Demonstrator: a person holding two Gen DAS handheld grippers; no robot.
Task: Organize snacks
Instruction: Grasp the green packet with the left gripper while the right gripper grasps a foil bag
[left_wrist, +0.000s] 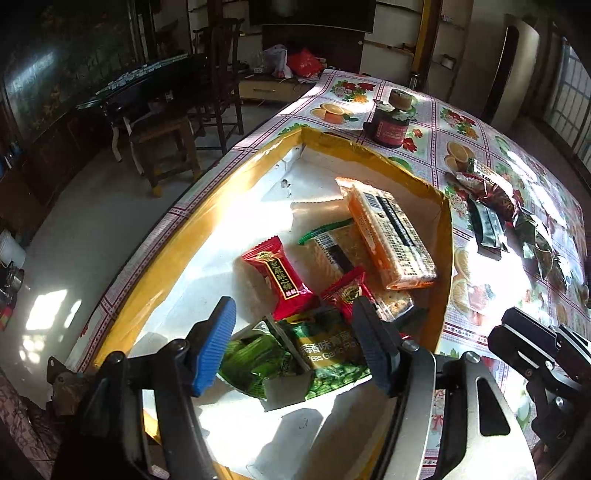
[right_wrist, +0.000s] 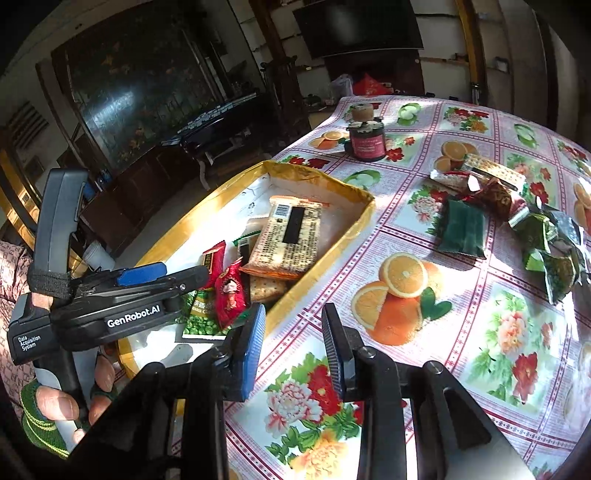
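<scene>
A shallow box with a yellow rim (left_wrist: 258, 162) (right_wrist: 325, 181) sits on the flowered tablecloth. It holds several snacks: an orange cracker pack (left_wrist: 391, 236) (right_wrist: 291, 232), red candies (left_wrist: 280, 277) (right_wrist: 229, 291) and green pea packets (left_wrist: 325, 354) (right_wrist: 201, 317). My left gripper (left_wrist: 295, 339) (right_wrist: 162, 275) is open and empty, hovering over the green packets at the box's near end. My right gripper (right_wrist: 293, 347) is open and empty above the tablecloth, right of the box. More loose snacks (right_wrist: 498, 218) (left_wrist: 498, 210) lie on the table to the right.
A dark red jar (right_wrist: 367, 138) (left_wrist: 389, 123) with a small cake on its lid stands beyond the box. A green packet (right_wrist: 461, 229) lies nearest the box among the loose pile. Wooden chairs (left_wrist: 207, 92) and a dark table stand off the table's left edge.
</scene>
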